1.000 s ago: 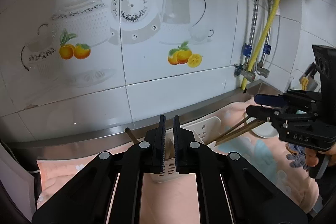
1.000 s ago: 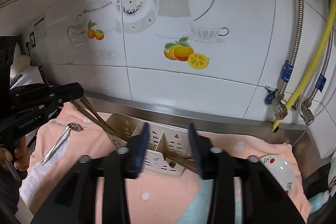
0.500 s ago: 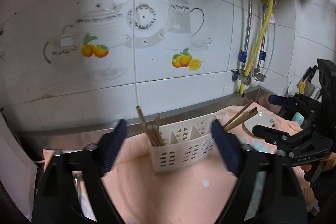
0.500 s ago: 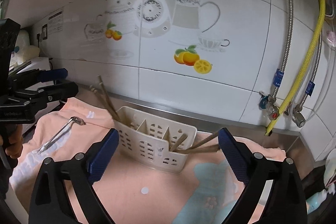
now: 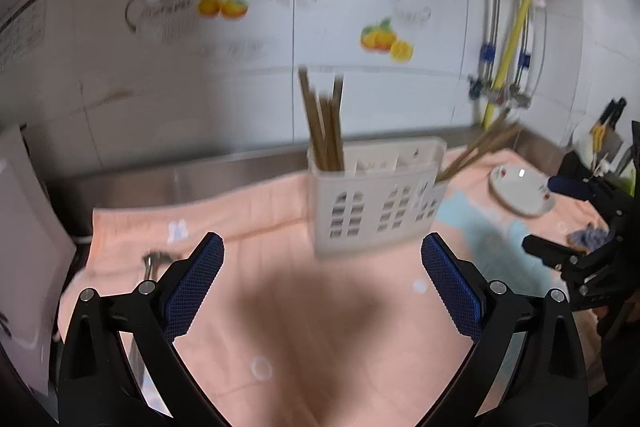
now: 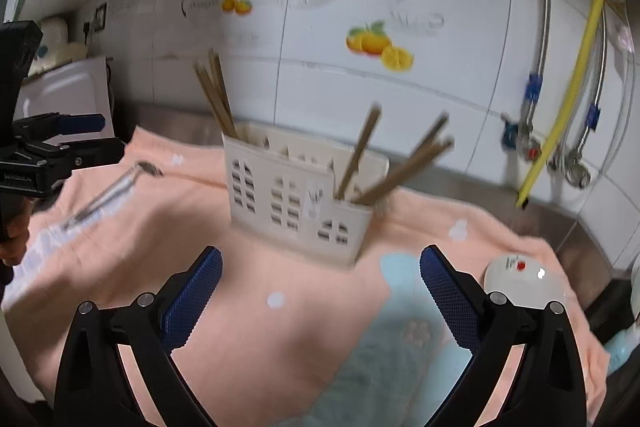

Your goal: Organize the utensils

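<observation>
Both grippers, left gripper [image 5: 322, 287] and right gripper [image 6: 320, 291], are opening wide, nothing between them. Chopsticks [image 6: 394, 167] are leaning steeply from the caddy [image 6: 296, 203]; what looks like a spoon [image 6: 108, 191] is lying unsorted, possibly getting knocked aside.

1. Left gripper [image 5: 322, 259]: jaws opening, nothing between.
2. White utensil holder [image 5: 376, 199] upright on pink towel [image 5: 280, 307].
3. Chopsticks [image 5: 324, 123] in left compartment, more chopsticks leaning right.
4. Plate [image 5: 520, 191] beyond.
</observation>
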Available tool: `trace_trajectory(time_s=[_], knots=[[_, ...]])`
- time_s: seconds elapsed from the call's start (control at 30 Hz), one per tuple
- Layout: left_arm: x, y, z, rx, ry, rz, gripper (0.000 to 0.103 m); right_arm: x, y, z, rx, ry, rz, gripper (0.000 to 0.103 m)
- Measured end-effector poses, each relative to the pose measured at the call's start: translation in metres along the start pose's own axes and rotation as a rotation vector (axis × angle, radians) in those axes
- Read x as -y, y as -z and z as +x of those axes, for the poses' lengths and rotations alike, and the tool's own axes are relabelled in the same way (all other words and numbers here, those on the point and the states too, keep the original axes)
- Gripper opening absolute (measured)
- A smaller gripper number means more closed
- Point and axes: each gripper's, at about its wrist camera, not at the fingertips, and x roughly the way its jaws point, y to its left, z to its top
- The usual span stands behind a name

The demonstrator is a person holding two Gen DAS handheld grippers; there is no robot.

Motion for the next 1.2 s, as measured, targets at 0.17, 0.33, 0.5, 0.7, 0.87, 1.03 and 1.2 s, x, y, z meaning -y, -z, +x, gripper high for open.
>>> trace_trajectory(time_s=[0.17, 0.33, 0.5, 0.7, 0.87, 1.03, 1.2], knots=[[-0.003, 0.029, 0.014, -0.056, -0.044, -0.03, 0.098, 0.005, 0.03, 0.017, -0.062, -0.021, 0.03, 0.096], [-0.008, 0.048, 0.022, -0.101, -0.065, -0.064, 0.098, 0.005, 0.047, 0.025, -0.086, -0.007, 0.012, 0.096], [-0.011, 0.06, 0.023, -0.115, -0.066, -0.096, 0.098, 0.007, 0.058, 0.029, -0.102, -0.027, 0.017, 0.096], [-0.007, 0.073, 0.03, -0.167, -0.079, -0.105, 0.098, 0.012, 0.064, 0.032, -0.12, -0.042, 0.032, 0.096], [-0.003, 0.077, 0.026, -0.176, -0.086, -0.114, 0.098, 0.009, 0.065, 0.029, -0.122, -0.045, 0.027, 0.096], [0.002, 0.08, 0.016, -0.167, -0.101, -0.13, 0.098, 0.003, 0.066, 0.019, -0.12, -0.049, 0.02, 0.096], [0.007, 0.08, 0.002, -0.152, -0.101, -0.139, 0.098, 0.002, 0.067, 0.005, -0.115, -0.032, 0.034, 0.096]])
